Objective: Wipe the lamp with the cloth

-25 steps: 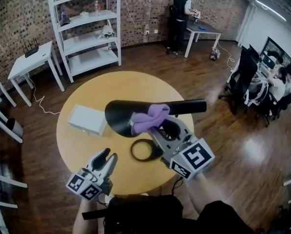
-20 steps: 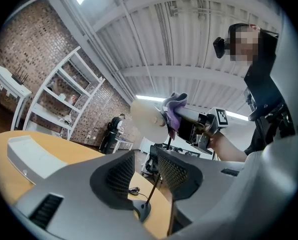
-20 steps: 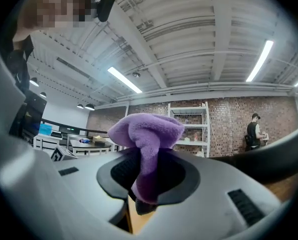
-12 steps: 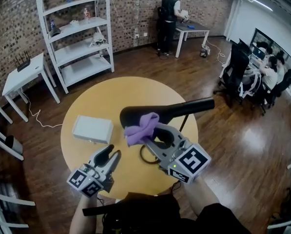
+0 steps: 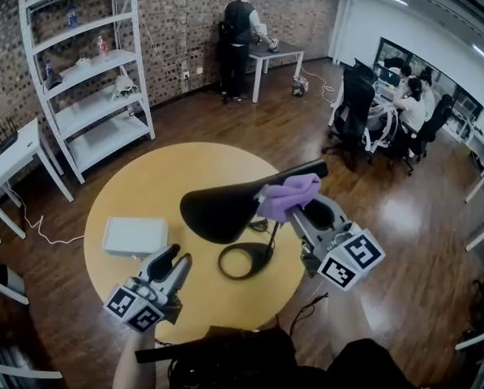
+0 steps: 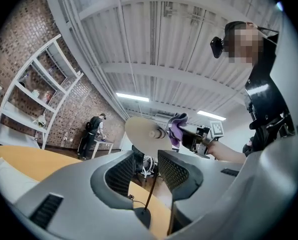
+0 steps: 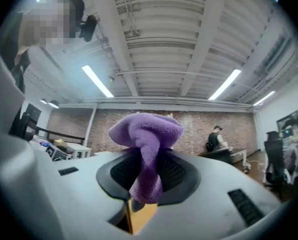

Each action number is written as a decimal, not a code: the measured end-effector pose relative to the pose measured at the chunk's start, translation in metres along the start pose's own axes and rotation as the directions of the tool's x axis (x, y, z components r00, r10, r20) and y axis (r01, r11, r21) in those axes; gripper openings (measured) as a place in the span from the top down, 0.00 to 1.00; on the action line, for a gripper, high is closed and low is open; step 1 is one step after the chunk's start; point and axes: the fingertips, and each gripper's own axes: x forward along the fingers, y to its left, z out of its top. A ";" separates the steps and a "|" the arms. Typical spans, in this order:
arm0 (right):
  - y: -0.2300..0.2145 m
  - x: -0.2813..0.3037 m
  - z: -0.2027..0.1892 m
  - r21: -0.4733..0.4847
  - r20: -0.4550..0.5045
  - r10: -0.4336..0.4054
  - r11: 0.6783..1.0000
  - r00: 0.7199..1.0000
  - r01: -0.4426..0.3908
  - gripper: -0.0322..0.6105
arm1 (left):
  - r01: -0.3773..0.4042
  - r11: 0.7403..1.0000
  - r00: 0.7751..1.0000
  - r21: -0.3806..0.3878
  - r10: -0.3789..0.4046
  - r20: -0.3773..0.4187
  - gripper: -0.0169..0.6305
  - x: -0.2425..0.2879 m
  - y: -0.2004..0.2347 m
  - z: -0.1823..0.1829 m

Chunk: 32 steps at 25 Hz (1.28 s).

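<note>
The right tongs (image 5: 300, 207) are clamped on a bunched purple fleece cloth (image 5: 289, 194). The cloth appears to sit against the neck of the black desk lamp with a cone shade (image 5: 221, 211), just behind the shade, so the soft wad rather than hard plastic meets the lamp. The lamp stands by its ring base on the round wooden bench (image 5: 164, 177). The left tongs (image 5: 173, 259) hang apart and empty, low in front of the lamp, likely kept clear of the wiping. Left of the lamp lies a flat white box (image 5: 134, 236), closed, its contents unseen.
</note>
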 end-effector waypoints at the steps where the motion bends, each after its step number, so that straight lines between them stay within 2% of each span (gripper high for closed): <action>1: -0.024 -0.012 0.001 0.021 0.011 -0.057 0.998 0.998 0.056 0.81 | 0.002 1.000 1.000 -0.007 -0.002 0.008 0.77 0.000 -0.001 0.001; 3: -0.060 -0.031 -0.001 0.050 0.029 -0.133 0.990 0.991 0.132 0.81 | -0.009 1.000 1.000 -0.012 0.009 0.013 0.77 -0.002 0.002 -0.001; 7: -0.099 -0.049 -0.014 0.106 0.073 -0.266 0.961 0.961 0.257 0.81 | -0.039 0.999 0.999 -0.024 0.040 0.005 0.77 -0.008 0.006 -0.010; 13: -0.103 -0.040 -0.022 0.211 0.148 -0.304 0.939 0.941 0.270 0.80 | -0.056 0.998 0.998 -0.042 0.057 0.015 0.77 -0.003 -0.002 -0.014; 16: -0.091 -0.031 -0.024 0.211 0.164 -0.290 0.944 0.943 0.254 0.80 | -0.072 0.997 0.997 -0.034 0.072 0.000 0.77 -0.005 -0.001 -0.020; 20: -0.069 -0.021 -0.034 0.166 0.140 -0.276 0.953 0.951 0.252 0.80 | -0.081 0.994 0.997 -0.070 0.081 -0.002 0.77 -0.007 -0.007 -0.020; 24: -0.049 -0.012 -0.041 0.186 0.129 -0.207 0.966 0.970 0.182 0.80 | -0.087 0.995 0.996 -0.051 0.086 -0.023 0.77 -0.013 -0.003 -0.030; 27: -0.030 -0.003 -0.046 0.168 0.107 -0.147 0.978 0.983 0.127 0.80 | -0.097 0.993 0.994 -0.070 0.093 -0.056 0.77 -0.013 -0.005 -0.034; 32: 0.012 0.015 -0.058 0.155 0.076 0.002 0.988 0.997 -0.014 0.80 | -0.070 0.996 0.997 -0.060 0.067 -0.042 0.77 -0.012 -0.010 -0.034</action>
